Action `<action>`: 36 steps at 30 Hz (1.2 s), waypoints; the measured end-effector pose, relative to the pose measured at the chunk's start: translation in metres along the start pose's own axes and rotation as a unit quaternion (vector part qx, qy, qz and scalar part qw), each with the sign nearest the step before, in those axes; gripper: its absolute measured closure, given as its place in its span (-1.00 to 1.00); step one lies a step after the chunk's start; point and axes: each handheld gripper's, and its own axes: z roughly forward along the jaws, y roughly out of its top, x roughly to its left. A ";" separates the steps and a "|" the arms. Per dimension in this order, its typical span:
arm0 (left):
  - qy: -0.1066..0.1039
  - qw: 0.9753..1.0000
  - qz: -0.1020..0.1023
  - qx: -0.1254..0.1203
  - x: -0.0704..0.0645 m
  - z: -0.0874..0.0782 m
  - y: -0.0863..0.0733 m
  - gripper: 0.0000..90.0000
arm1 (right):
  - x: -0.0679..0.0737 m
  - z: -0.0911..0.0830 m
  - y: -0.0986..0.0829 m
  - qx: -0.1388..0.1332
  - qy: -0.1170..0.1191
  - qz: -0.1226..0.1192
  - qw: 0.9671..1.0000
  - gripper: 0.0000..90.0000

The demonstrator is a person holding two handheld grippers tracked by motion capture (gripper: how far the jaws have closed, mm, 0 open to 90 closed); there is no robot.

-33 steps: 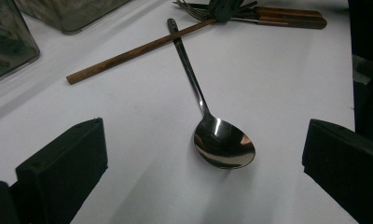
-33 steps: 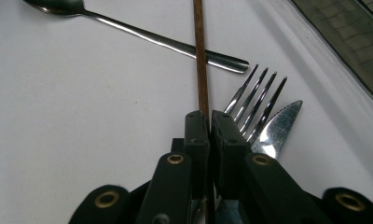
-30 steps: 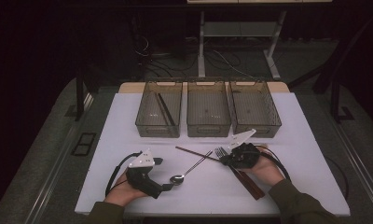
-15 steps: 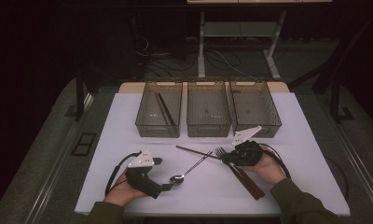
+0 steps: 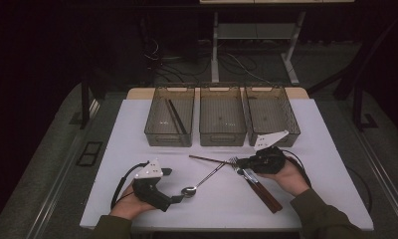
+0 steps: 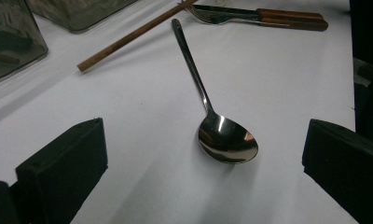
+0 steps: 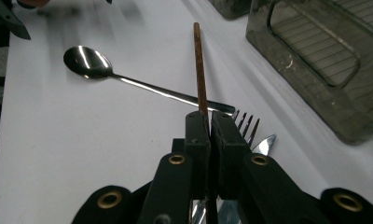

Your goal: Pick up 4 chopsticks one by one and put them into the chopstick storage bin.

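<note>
Right gripper (image 7: 208, 122) fingers tight on chopstick (image 7: 199, 70)

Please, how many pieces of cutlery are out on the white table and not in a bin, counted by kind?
Spoon: 1
Fork: 1
Knife: 1
Chopstick, clamped in the right gripper: 1
Total: 4

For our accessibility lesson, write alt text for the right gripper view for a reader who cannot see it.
The right gripper has its two black jaws shut on the near end of a brown chopstick, which points away across the white table. A steel spoon lies crosswise beyond; fork tines and a clear bin sit to the right.
</note>
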 end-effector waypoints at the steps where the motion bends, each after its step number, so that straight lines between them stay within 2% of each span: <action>1: 0.000 1.000 0.000 0.000 0.000 0.000 0.000 -1.00 | 0.000 -0.001 0.000 -0.003 -0.002 -0.001 1.000 0.91; 14: 0.002 1.000 0.002 0.001 0.002 0.000 -0.001 -1.00 | 0.001 -0.019 0.010 -0.046 -0.002 -0.001 0.999 0.91; 21: 0.005 1.000 0.006 -0.011 0.002 -0.001 0.001 -1.00 | 0.001 -0.028 0.017 -0.068 -0.008 0.003 0.998 0.91; 26: 0.004 1.000 0.008 -0.003 0.003 0.002 0.000 -1.00 | 0.000 -0.034 0.022 -0.081 -0.013 0.007 0.997 0.91; 36: 0.006 1.000 0.013 -0.001 0.001 0.003 0.002 -1.00 | -0.002 -0.028 0.037 -0.091 -0.025 0.020 0.995 0.91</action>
